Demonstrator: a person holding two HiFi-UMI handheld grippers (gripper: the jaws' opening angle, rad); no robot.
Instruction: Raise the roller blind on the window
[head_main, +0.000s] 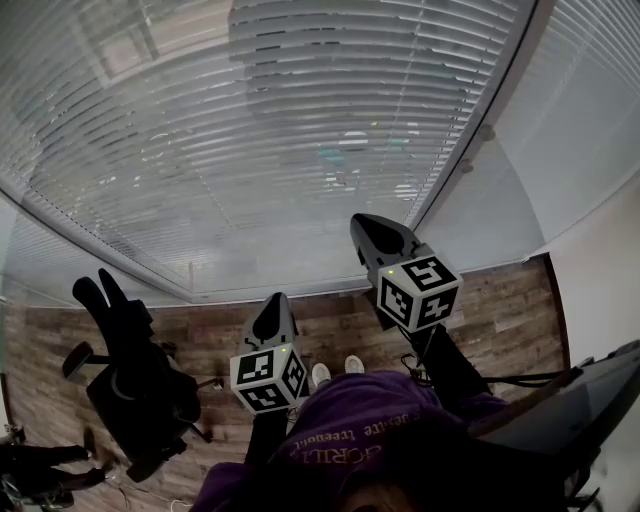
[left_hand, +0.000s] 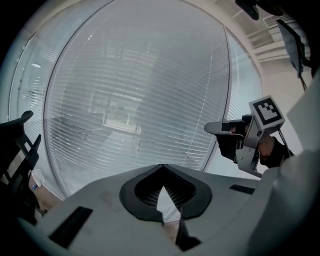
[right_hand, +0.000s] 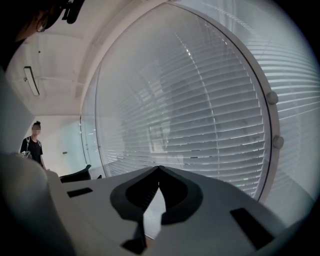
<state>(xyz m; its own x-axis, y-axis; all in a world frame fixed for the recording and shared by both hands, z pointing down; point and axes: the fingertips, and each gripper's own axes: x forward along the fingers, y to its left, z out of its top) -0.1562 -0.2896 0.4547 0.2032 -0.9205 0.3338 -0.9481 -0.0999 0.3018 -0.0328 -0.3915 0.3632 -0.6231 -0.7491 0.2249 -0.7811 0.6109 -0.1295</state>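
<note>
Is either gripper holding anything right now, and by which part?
Nothing is visibly held. The left gripper and the right gripper both have their jaws shut tip to tip, with nothing seen between them.

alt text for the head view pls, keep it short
The left gripper and right gripper, grey with black jaws and marker cubes, point with jaws together at a white slatted window blind that covers the glass. Below are a brown wood-plank floor, a black office chair at left, and the person's purple top.

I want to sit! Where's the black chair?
In the head view, the black swivel office chair stands at lower left on the wooden floor, left of the left claw.
</note>
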